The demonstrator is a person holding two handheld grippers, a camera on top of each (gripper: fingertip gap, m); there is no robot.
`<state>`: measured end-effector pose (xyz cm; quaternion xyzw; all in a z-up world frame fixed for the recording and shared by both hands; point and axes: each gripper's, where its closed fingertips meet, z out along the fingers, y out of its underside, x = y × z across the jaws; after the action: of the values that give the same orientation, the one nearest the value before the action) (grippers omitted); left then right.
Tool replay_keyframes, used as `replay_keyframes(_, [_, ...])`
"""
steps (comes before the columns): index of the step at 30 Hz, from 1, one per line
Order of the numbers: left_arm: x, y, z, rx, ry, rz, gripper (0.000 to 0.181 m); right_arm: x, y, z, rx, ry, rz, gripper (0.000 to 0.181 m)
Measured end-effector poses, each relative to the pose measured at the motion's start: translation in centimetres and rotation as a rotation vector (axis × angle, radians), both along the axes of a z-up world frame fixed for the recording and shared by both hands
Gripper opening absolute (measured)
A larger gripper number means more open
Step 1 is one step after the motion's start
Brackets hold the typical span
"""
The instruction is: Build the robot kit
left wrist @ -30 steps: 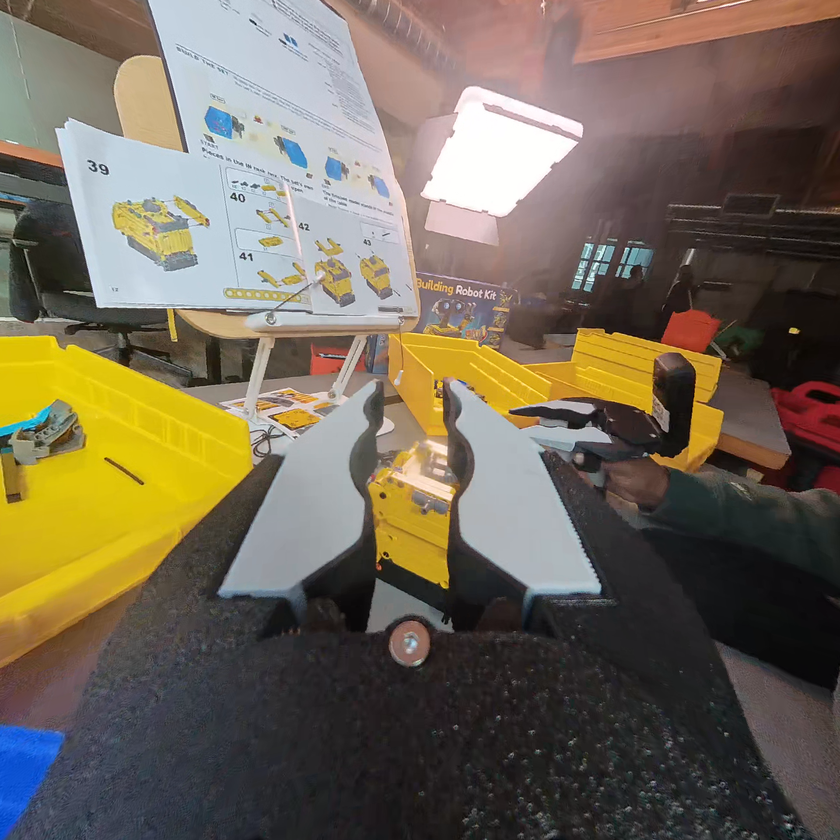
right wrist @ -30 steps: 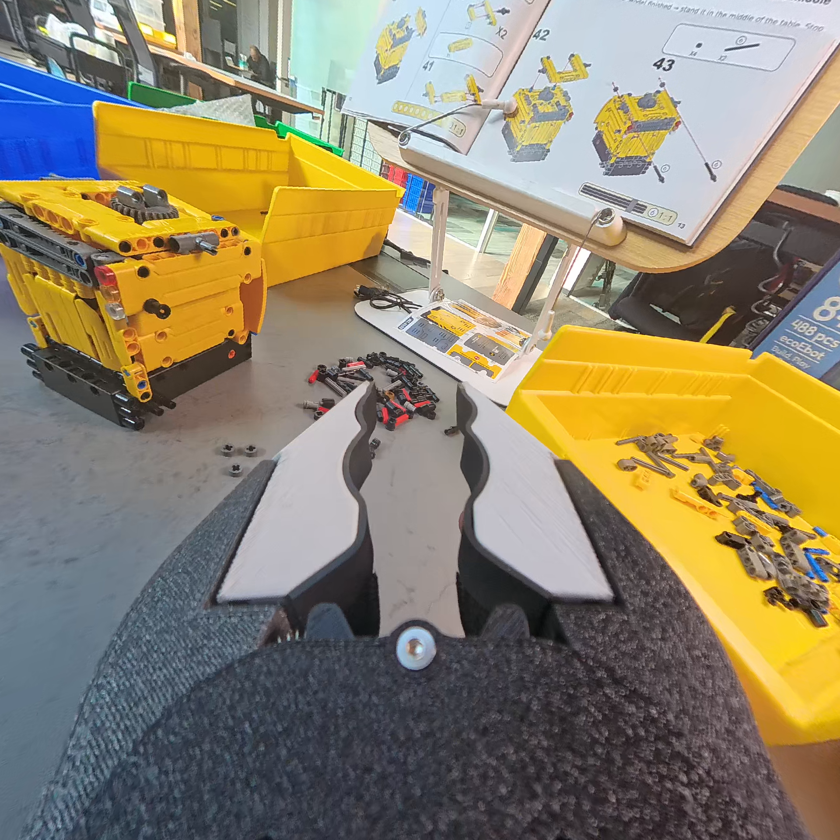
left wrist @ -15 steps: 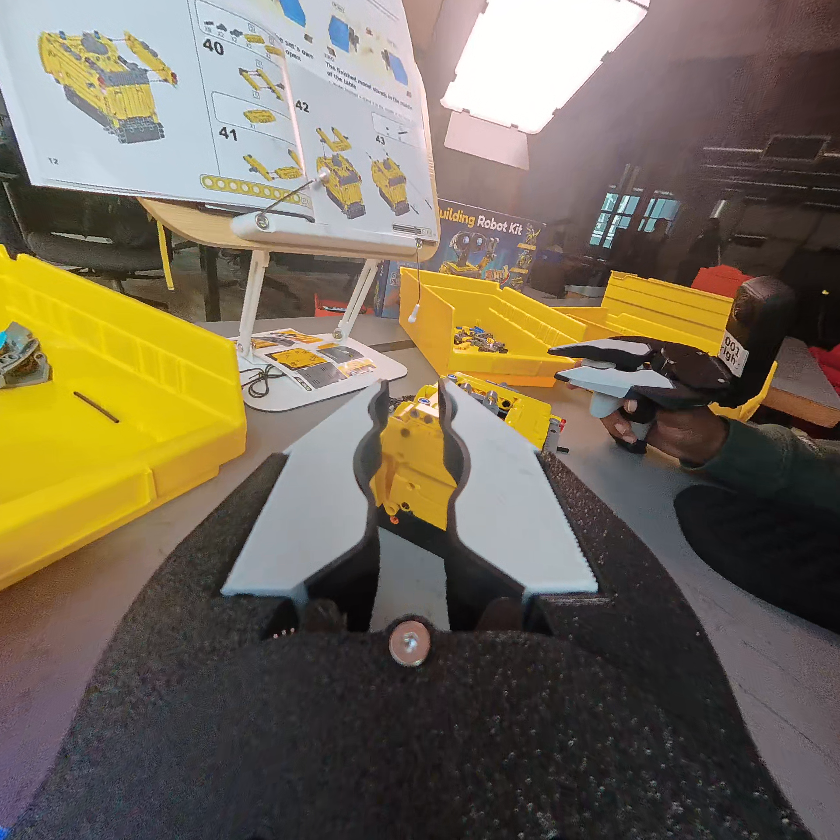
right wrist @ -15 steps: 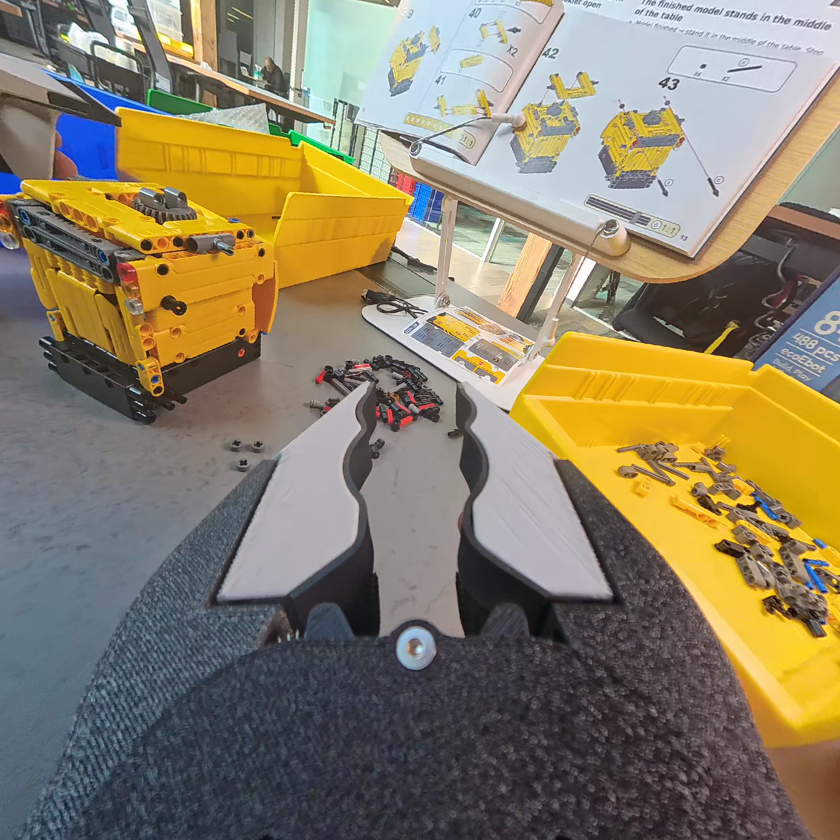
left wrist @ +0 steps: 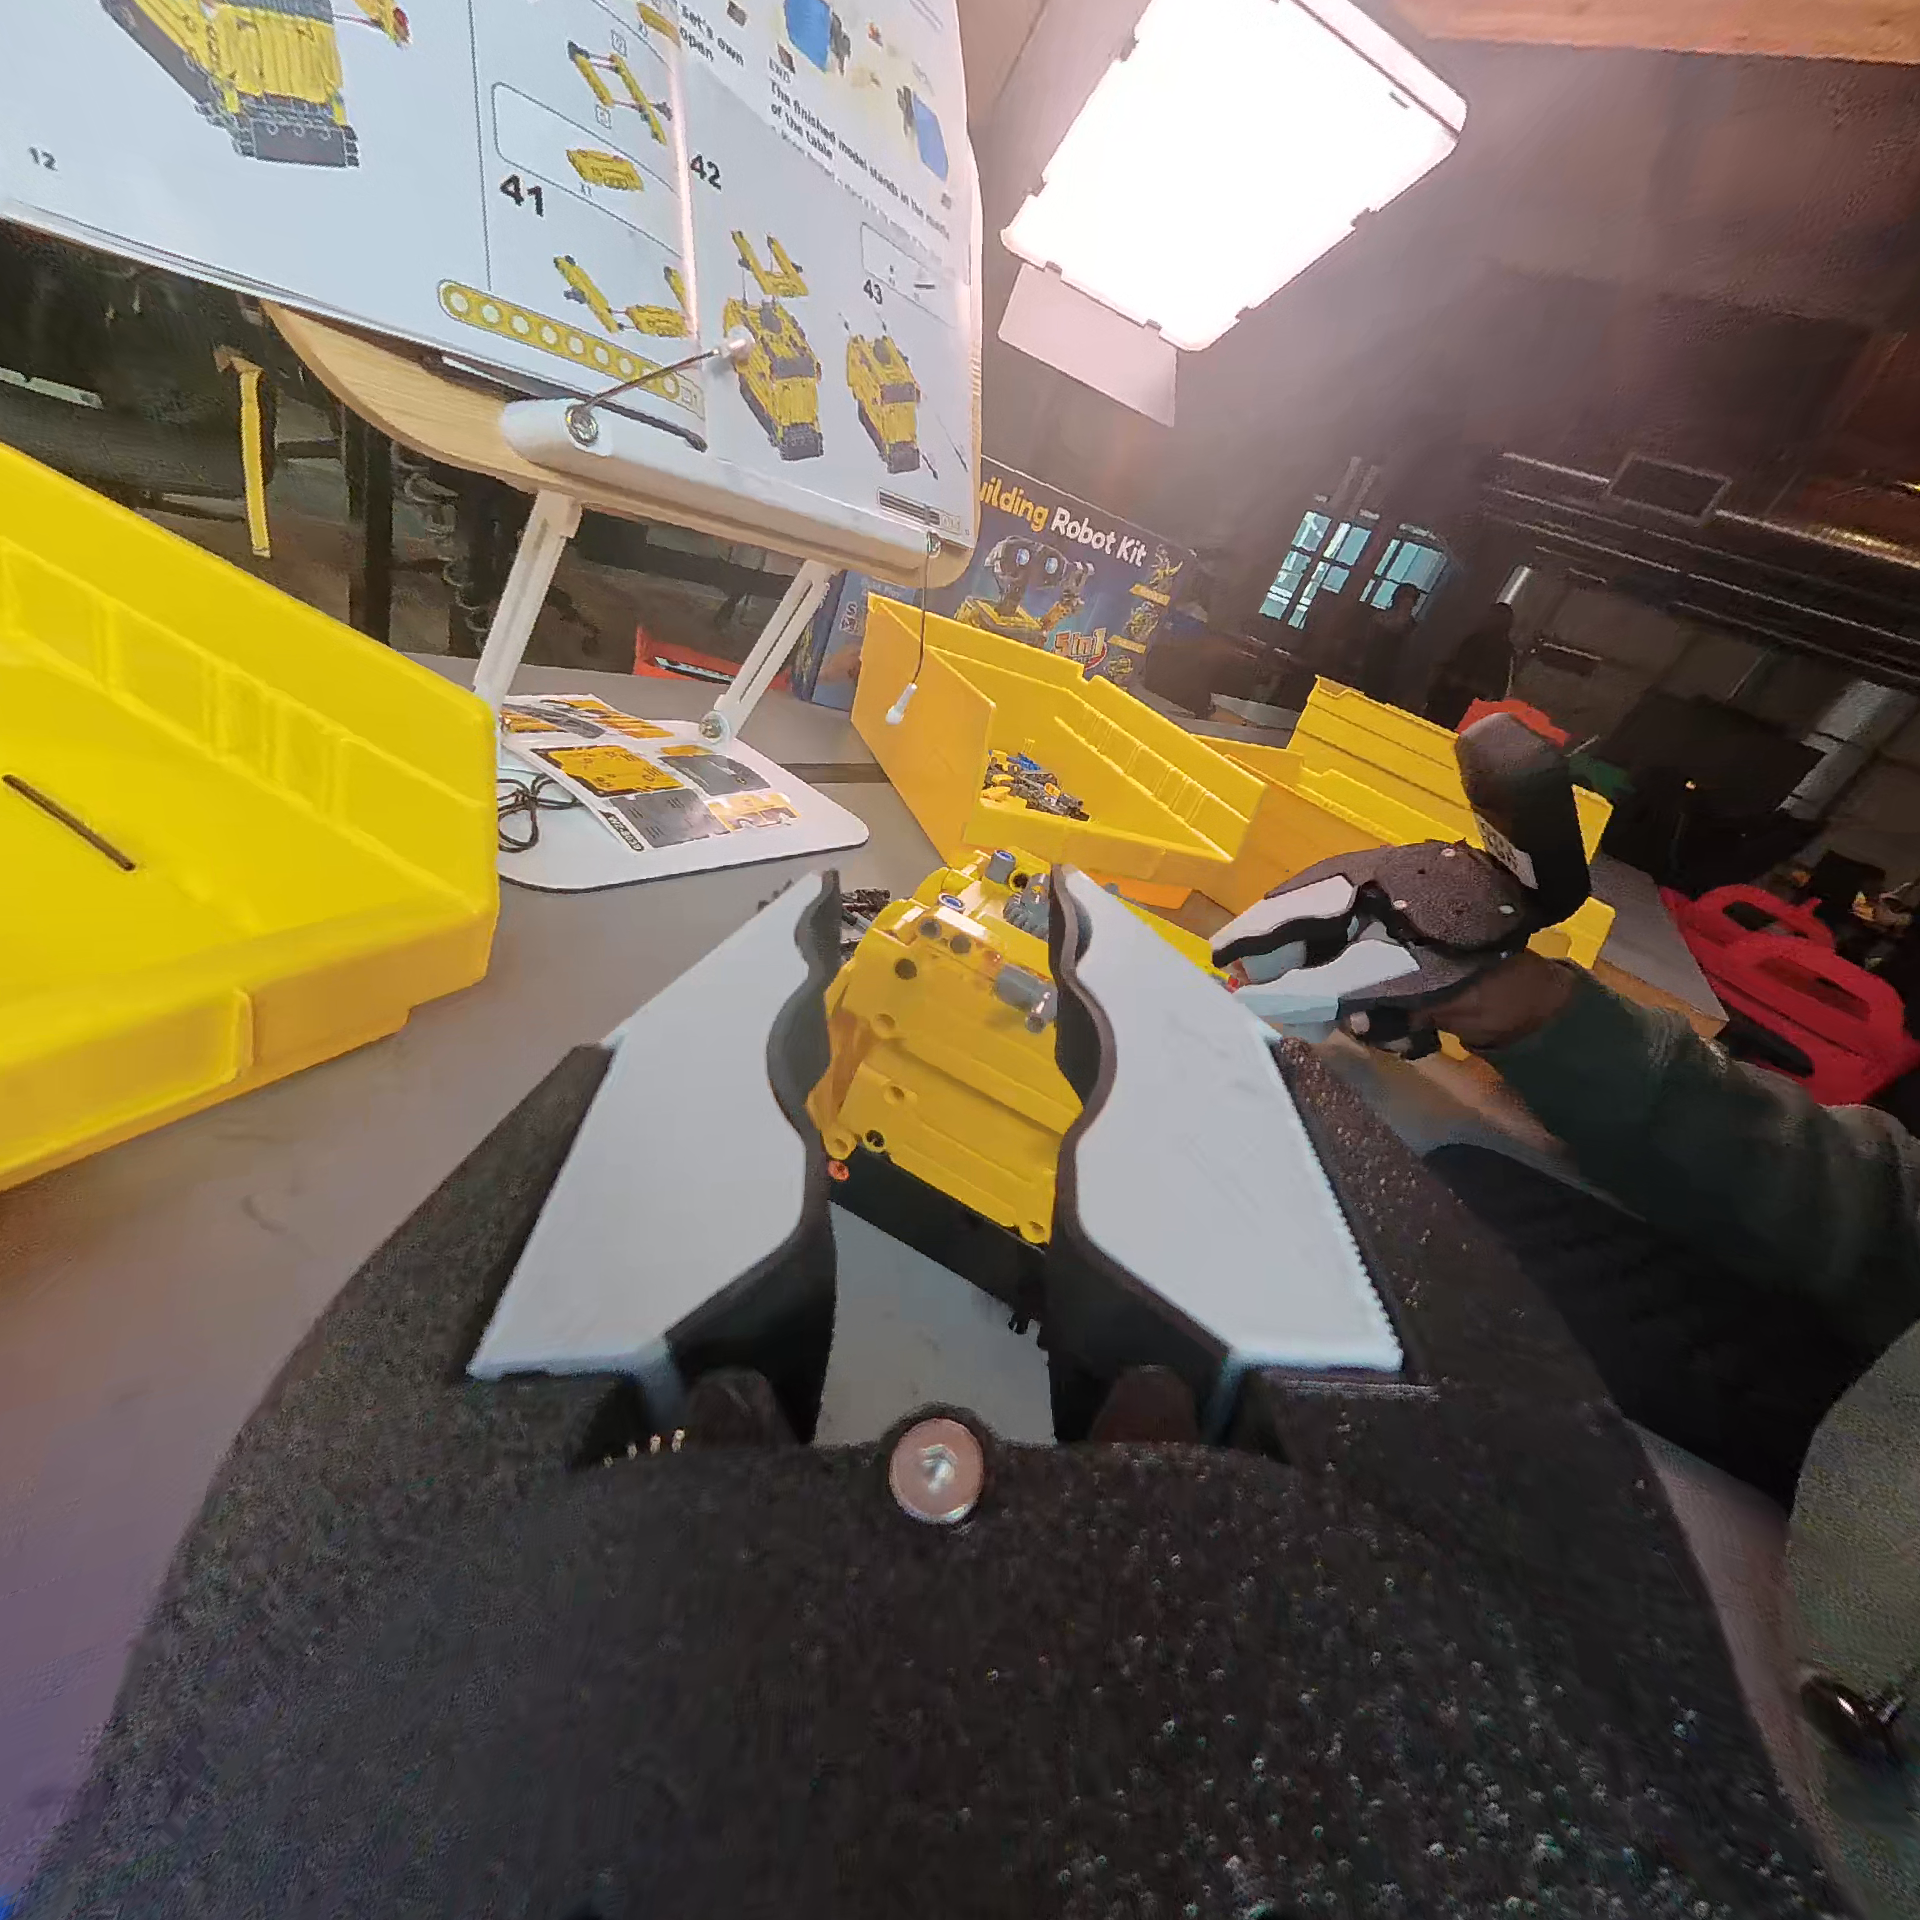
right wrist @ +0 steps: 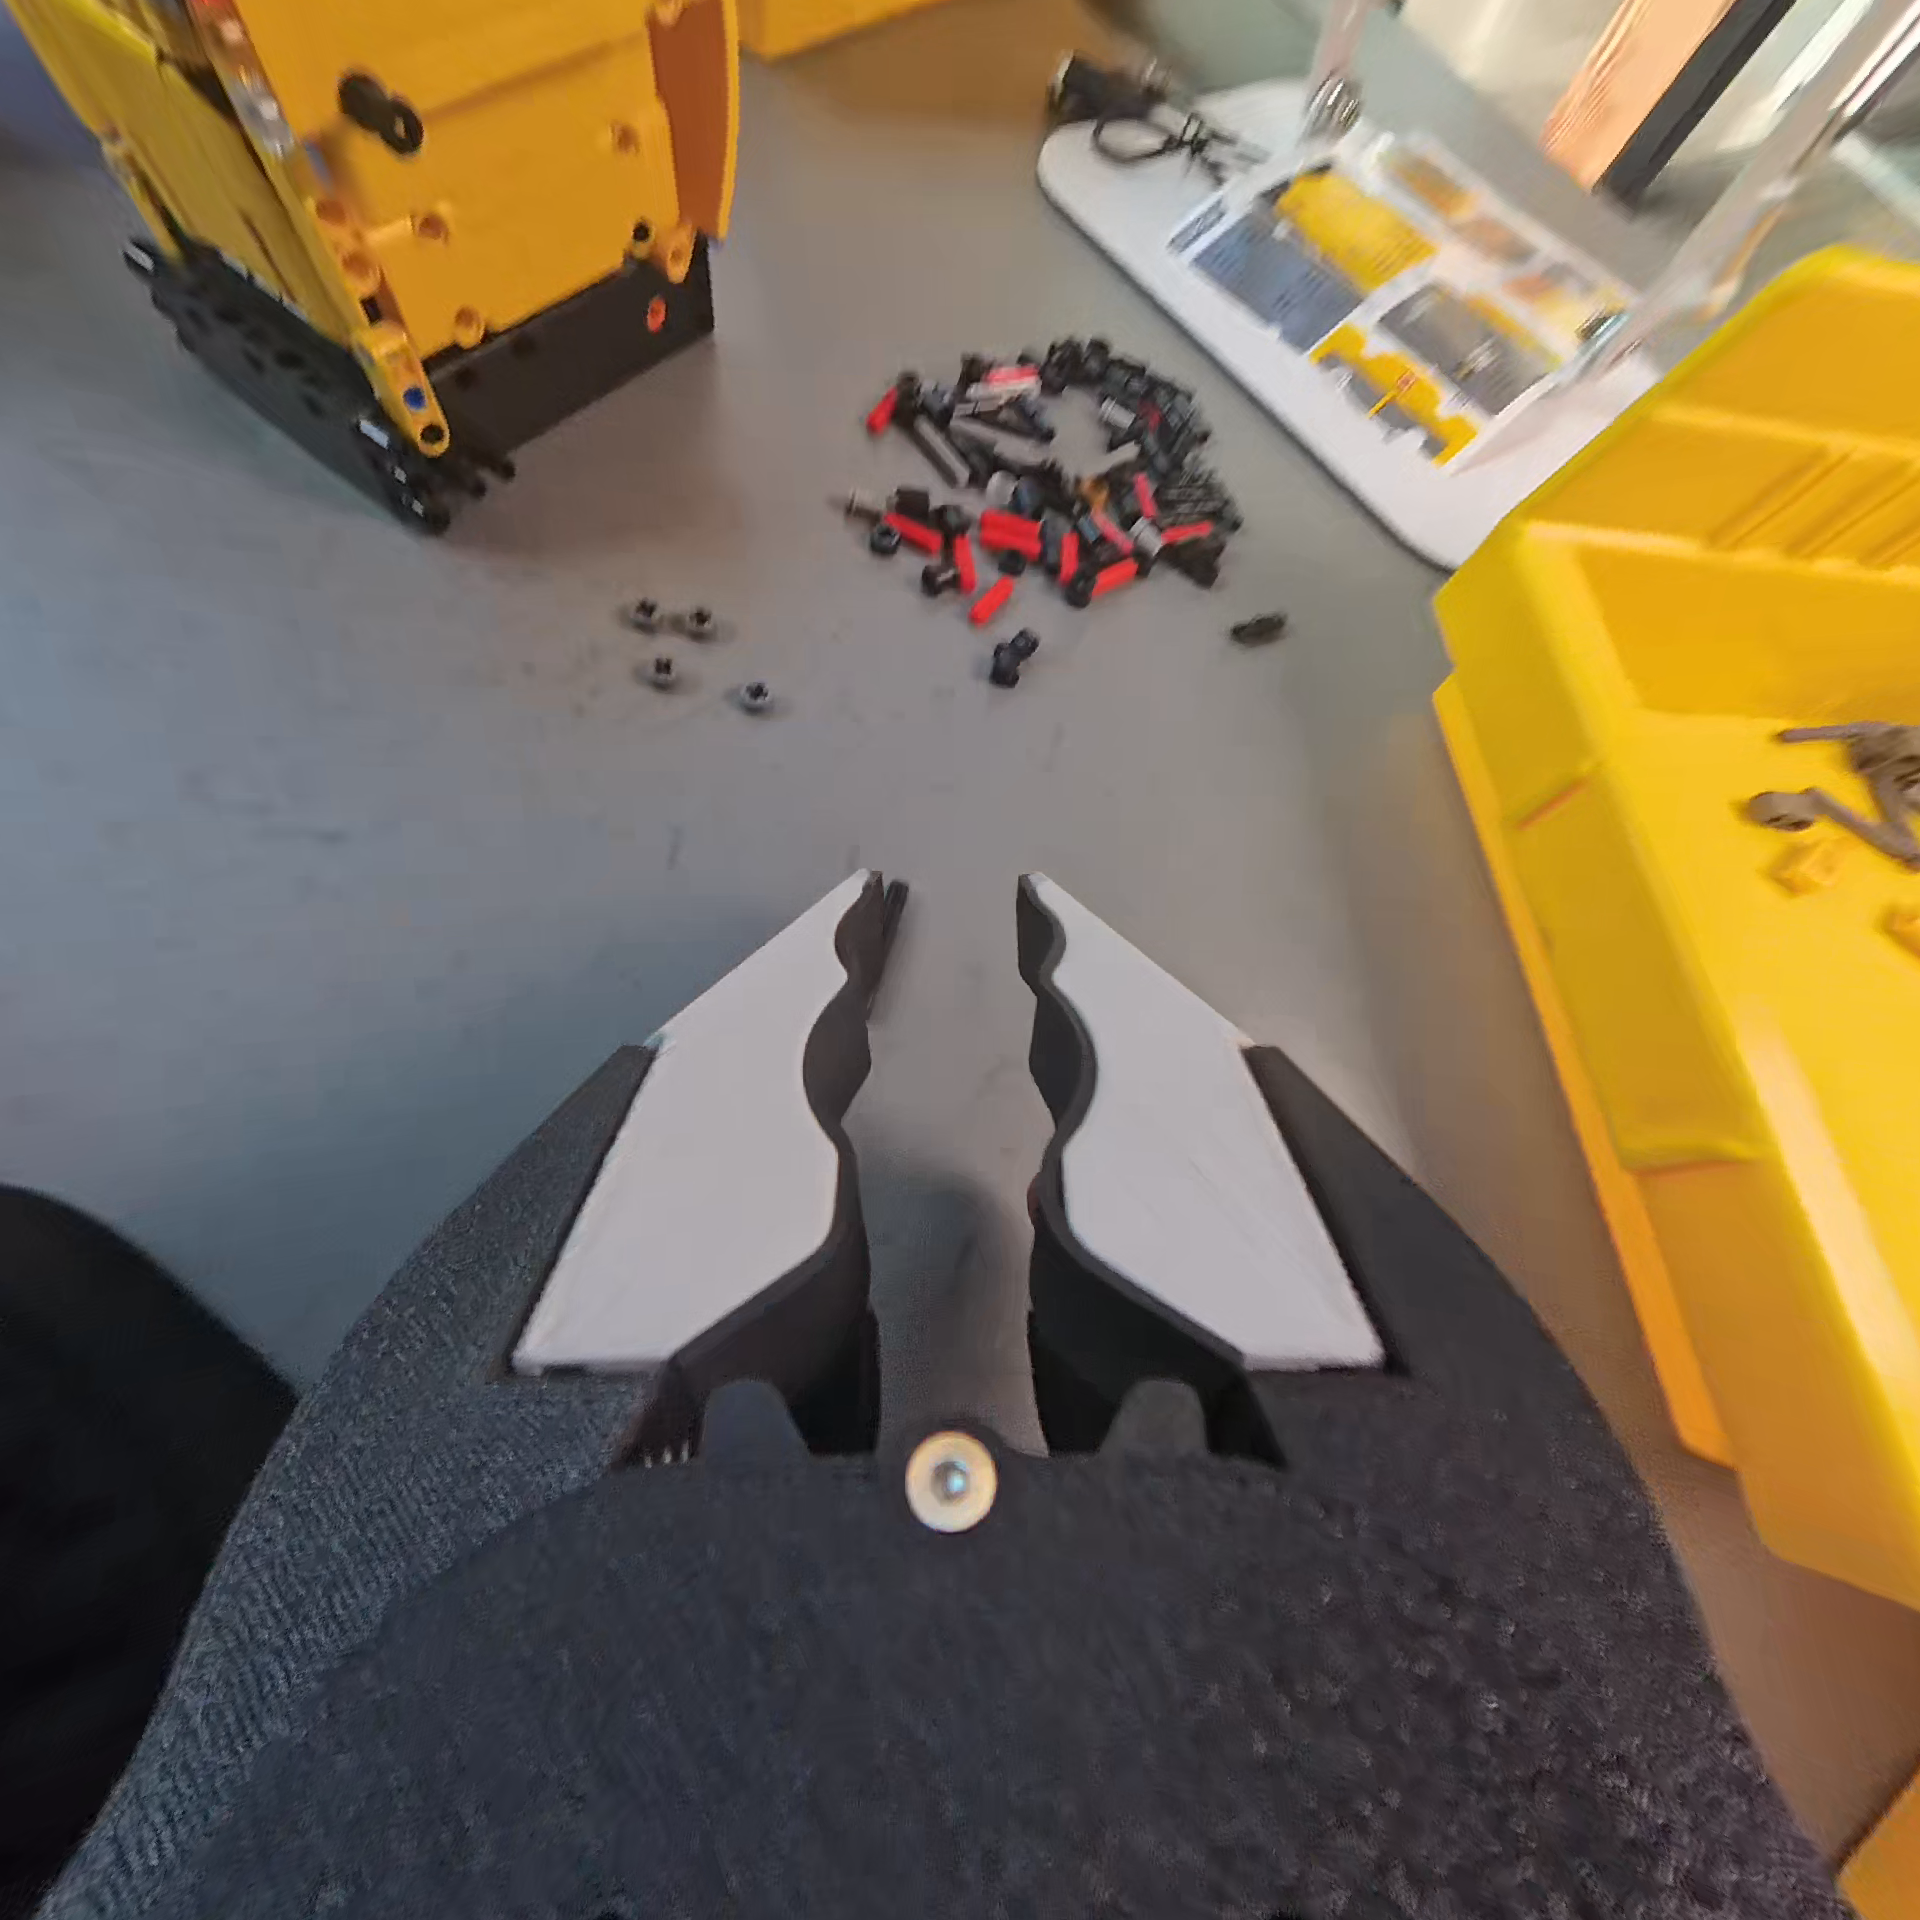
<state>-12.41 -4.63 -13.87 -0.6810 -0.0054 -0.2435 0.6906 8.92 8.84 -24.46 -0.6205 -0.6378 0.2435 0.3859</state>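
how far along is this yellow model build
Done: the yellow model has a closed body on a black base. In hand: the left gripper is clamped on its sides; the right gripper is open and empty over the table. Left: a pile of red and black pins and grey parts in the yellow bin lie loose.

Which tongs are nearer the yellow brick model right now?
Left. The left tongs straddle the yellow brick model; the right tongs hang open beside it, over bare table.
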Motion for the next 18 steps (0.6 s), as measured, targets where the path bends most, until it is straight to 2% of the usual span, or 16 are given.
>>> replay_keyframes(2, [0.1, 0.1, -0.2, -0.009, -0.024, -0.013, 0.040, 1.1, -0.6, -2.0, -0.059, -0.129, 0.008, 0.028])
replay_keyframes(9, [0.3, 0.0, -0.1, -0.012, -0.032, -0.030, 0.048, 1.5, -1.3, -2.1, -0.128, -0.171, -0.007, 0.020])
replay_keyframes(13, [0.8, -0.1, 0.0, -0.016, -0.021, -0.057, 0.054, 1.4, -1.7, -2.1, -0.141, -0.184, 0.003, 0.011])
replay_keyframes(18, [1.4, -0.4, 0.2, -0.015, 0.013, -0.076, 0.055, 1.3, -1.9, -2.2, -0.140, -0.190, 0.006, 0.003])
